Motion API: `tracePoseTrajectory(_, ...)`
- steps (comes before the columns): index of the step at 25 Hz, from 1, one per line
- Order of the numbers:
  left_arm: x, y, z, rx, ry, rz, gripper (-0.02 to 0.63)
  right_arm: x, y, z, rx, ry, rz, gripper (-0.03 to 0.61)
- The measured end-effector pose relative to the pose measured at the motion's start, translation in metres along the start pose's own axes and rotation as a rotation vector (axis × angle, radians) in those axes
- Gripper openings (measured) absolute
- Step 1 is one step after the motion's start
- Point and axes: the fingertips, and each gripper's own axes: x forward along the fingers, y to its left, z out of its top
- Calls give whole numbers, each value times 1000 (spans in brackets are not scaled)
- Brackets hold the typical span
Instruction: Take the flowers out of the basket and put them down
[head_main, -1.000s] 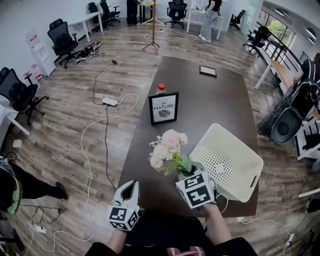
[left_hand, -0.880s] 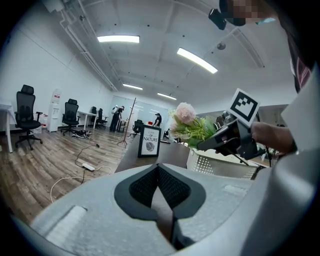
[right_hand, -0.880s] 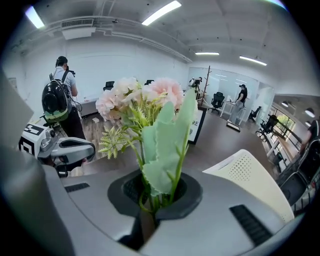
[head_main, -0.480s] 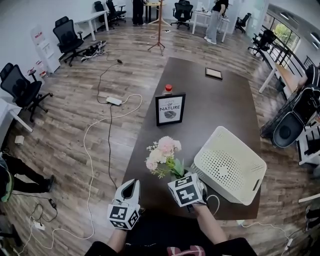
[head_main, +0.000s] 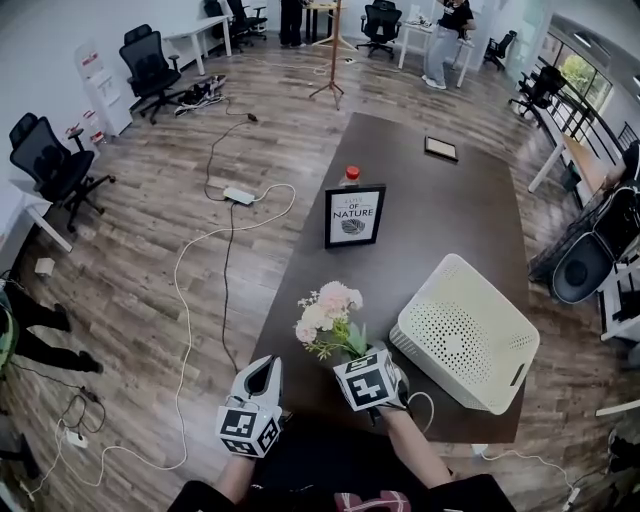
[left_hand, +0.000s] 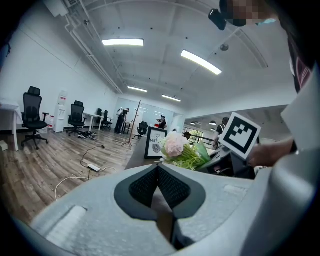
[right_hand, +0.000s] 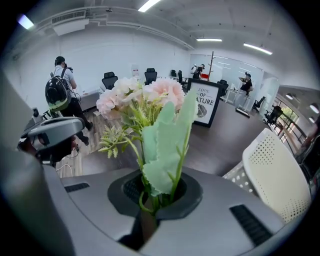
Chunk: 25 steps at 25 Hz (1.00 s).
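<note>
A bunch of pale pink flowers (head_main: 327, 312) with green leaves is held over the near left part of the dark table (head_main: 430, 230), left of the white perforated basket (head_main: 465, 332). My right gripper (head_main: 357, 352) is shut on the flower stems (right_hand: 152, 197), and the blooms (right_hand: 145, 95) rise ahead of its jaws. The basket (right_hand: 277, 172) lies to the right in the right gripper view. My left gripper (head_main: 262, 372) is at the table's near edge, jaws shut with nothing between them (left_hand: 159, 176). The flowers (left_hand: 180, 150) show to its right.
A framed sign (head_main: 354, 216) stands mid-table with a red-capped bottle (head_main: 351, 176) behind it and a small dark tablet (head_main: 441, 149) farther back. Cables and a power strip (head_main: 238, 196) lie on the wooden floor at left. Office chairs (head_main: 52, 165) and people stand around the room.
The flowers and my right gripper have moved left and nearer, away from the basket. The left gripper has stayed where it was.
</note>
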Motion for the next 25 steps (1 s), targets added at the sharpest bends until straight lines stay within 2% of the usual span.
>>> tracePoseTrajectory(8, -7, 7, 1, 2, -12, 20, 8, 20, 14, -15, -7, 25, 7, 25)
tracePoseTrajectory(13, -8, 3, -1, 6, -16, 21, 8, 30, 19, -23, -49, 20, -17, 26)
tracePoseTrajectory(25, -19, -1, -1, 7, -14, 33, 8, 46, 31, -42, -26, 10, -19, 26)
